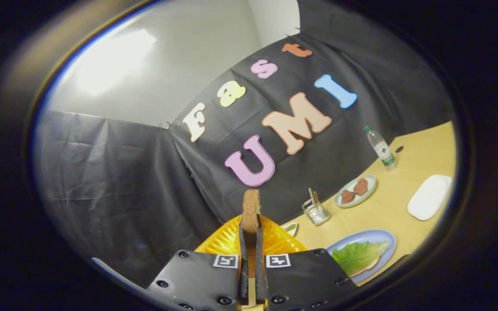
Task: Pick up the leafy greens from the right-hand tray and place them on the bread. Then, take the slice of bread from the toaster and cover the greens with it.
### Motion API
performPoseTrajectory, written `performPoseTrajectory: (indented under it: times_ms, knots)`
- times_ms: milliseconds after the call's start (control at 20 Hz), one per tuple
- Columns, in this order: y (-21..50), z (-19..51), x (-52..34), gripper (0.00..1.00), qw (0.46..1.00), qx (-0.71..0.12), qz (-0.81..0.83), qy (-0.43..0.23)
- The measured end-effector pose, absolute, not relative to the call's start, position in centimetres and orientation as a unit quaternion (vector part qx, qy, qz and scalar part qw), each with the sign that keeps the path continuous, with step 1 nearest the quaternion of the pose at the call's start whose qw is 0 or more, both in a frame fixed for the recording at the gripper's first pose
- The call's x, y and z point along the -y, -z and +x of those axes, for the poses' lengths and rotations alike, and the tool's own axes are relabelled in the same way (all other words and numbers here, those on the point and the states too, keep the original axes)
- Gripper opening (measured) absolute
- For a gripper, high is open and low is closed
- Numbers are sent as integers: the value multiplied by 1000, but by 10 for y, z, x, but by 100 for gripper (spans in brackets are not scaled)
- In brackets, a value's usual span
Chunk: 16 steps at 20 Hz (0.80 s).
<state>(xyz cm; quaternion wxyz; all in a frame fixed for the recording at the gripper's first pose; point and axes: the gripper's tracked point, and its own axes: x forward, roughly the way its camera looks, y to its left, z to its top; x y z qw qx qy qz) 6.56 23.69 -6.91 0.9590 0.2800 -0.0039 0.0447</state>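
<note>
Bread slice (pixel 251 206) stands edge-on, clamped between the gripper (pixel 251 242) fingers above the yellow toaster (pixel 275 239). Right of the toaster, the greens (pixel 357 255) already lie on bread on the blue plate (pixel 385 236). A thin edge grip may let the slice twist or slip while swinging across, landing it askew.

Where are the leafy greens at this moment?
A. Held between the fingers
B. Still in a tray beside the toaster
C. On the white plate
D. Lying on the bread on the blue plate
D. The leafy greens lie over the bread on the blue plate, while the tool is shut on the second bread slice, edge-on above the yellow toaster.
</note>
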Motion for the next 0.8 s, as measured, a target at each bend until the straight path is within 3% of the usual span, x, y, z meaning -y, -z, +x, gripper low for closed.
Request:
performPoseTrajectory:
  times_ms: [300, 800]
  knots:
    - [119, 68, -198, 9, 942, -6, 335, 2]
    - [211, 66, -156, 9, 943, -100, 306, 87]
